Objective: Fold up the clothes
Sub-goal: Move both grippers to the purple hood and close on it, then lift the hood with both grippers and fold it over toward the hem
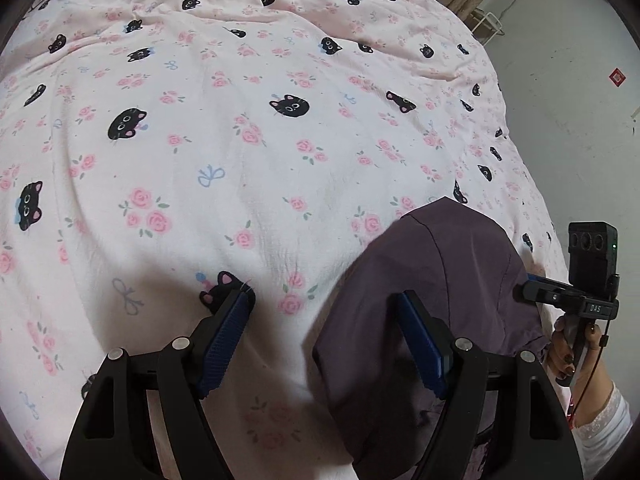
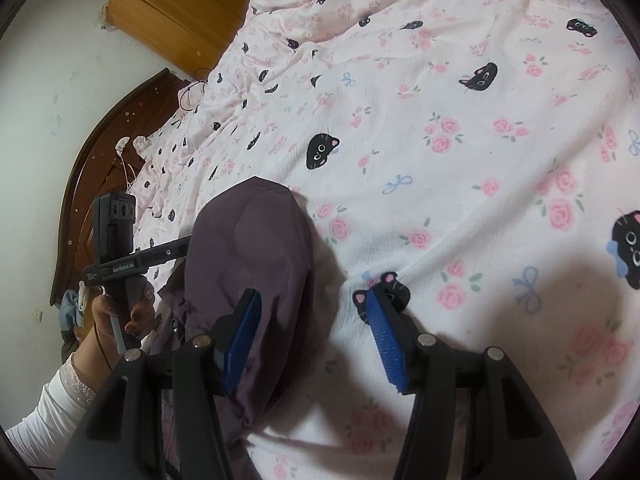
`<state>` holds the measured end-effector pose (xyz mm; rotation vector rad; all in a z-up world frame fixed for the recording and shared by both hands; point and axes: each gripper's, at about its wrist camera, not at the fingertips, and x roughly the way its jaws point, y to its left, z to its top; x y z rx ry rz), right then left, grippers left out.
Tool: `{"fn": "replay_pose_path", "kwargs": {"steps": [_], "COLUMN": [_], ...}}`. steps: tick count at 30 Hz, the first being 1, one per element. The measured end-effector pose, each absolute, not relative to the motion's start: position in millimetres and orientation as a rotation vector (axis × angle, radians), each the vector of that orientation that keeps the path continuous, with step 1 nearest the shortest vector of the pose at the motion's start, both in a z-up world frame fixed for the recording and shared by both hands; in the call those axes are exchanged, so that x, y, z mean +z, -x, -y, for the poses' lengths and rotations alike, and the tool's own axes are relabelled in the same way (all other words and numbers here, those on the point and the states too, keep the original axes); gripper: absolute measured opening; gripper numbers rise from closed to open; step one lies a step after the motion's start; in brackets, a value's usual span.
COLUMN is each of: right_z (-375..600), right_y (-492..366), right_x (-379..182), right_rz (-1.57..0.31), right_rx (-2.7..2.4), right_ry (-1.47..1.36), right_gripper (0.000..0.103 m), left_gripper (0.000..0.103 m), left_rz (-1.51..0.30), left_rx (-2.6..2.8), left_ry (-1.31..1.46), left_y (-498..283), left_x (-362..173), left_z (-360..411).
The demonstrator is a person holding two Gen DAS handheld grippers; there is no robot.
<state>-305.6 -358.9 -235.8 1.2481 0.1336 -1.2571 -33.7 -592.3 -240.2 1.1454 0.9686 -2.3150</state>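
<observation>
Pink cat-and-rose bedsheet [image 1: 280,152] covers the bed, wooden headboard [image 2: 100,168] at the far side. Purple garment [image 1: 432,280] lies bunched in a rounded heap at the near edge, between both grippers. Left gripper [image 1: 324,340] and right gripper [image 2: 312,336] both spread wide, holding nothing. Open sheet ahead.

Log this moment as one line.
task: fold clothes | left gripper: open, holds nothing | right gripper: open, holds nothing | purple garment: bunched on bedsheet between both grippers
</observation>
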Motion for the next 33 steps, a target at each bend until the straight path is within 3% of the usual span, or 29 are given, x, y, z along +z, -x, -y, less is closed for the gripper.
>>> {"fn": "replay_pose_path", "kwargs": {"steps": [8,12,17,18,19,20,33], "right_z": [367,373,384,385,387,388,337], "right_y": [312,316,308,306,303,301,247], "right_x": [-240,-245,-242,-239,-236,-232,-133], "right_rz": [-0.067,0.003,0.017,0.01,0.003,-0.004,-0.097], "right_rx": [-1.22,-1.184,-1.174,-1.185,-1.197,-1.208,-1.201], "right_ry": [-1.297,-1.344,-1.357,-1.345,-1.334,-1.322,-1.039], "right_gripper": [0.05,0.03,0.026,0.013,0.005,0.004,0.004], "left_gripper": [0.067,0.034,0.01,0.007,0.006,0.004,0.004], "left_rz": [-0.984,-0.943,-0.937,-0.929,-0.926,-0.923,-0.844], "left_rx": [-2.349,-2.368,-2.369,-2.368,-2.371,-2.374,-2.496], "left_ry": [-1.095,-1.102,-1.104,-1.1,-1.088,-1.077,-0.925], "left_y": [37,43,46,46,45,44,-6], "left_x": [-241,-239,-233,-231,-228,-225,-159], "left_z": [588,581,579,579,578,577,543]}}
